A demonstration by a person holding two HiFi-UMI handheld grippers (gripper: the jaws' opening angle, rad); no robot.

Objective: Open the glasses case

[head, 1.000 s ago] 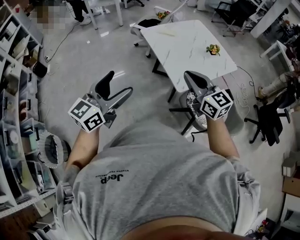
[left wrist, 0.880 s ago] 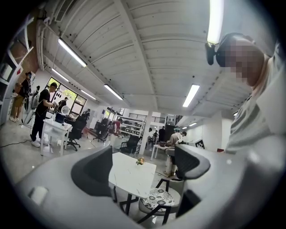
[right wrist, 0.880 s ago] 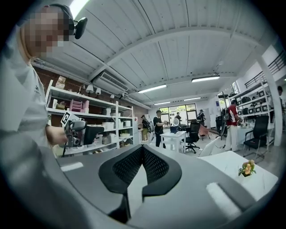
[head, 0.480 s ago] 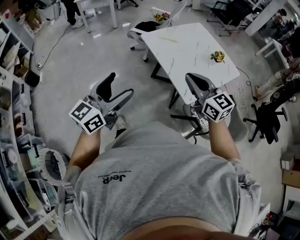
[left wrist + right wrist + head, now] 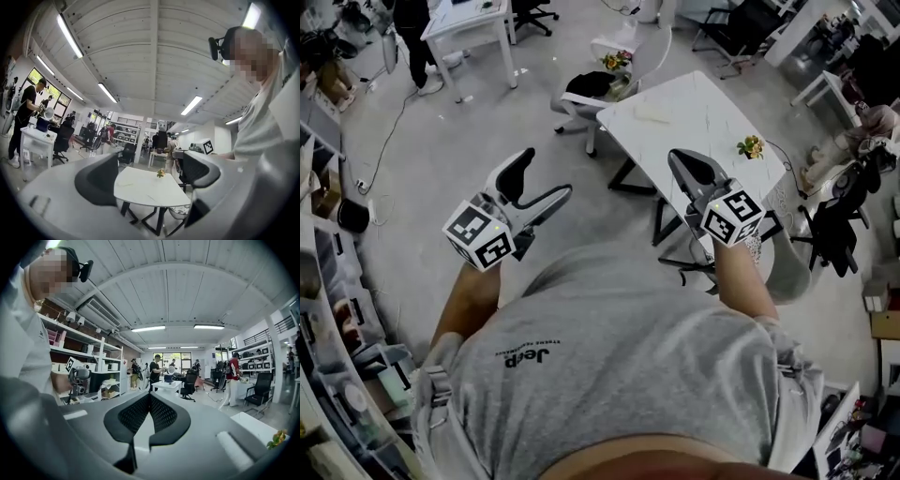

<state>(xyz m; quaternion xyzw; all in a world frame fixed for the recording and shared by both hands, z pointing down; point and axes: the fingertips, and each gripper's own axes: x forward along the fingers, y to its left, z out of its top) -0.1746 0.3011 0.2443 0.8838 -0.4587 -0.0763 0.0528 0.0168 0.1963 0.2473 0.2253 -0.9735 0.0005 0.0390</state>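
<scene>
No glasses case shows plainly. A pale flat thing point(image 5: 654, 112) lies on the far part of the white marble-look table point(image 5: 694, 117); I cannot tell what it is. A small potted flower point(image 5: 752, 146) stands near the table's right edge and also shows in the left gripper view point(image 5: 161, 173). My left gripper point(image 5: 546, 173) is held level over the floor, left of the table, jaws wide apart and empty point(image 5: 150, 173). My right gripper point(image 5: 682, 159) hangs at the table's near edge, its pads pressed together with nothing between them point(image 5: 149, 401).
A white swivel chair point(image 5: 598, 80) with dark cloth on it stands beyond the table. A patterned chair point(image 5: 750, 253) sits below my right hand. Shelving point(image 5: 328, 309) lines the left side. A second white table point(image 5: 469, 23) and a standing person point(image 5: 412, 28) are far left.
Both grippers have been carried forward across the floor and the white table now lies closer, under the right gripper. The jaws look the same as before.
</scene>
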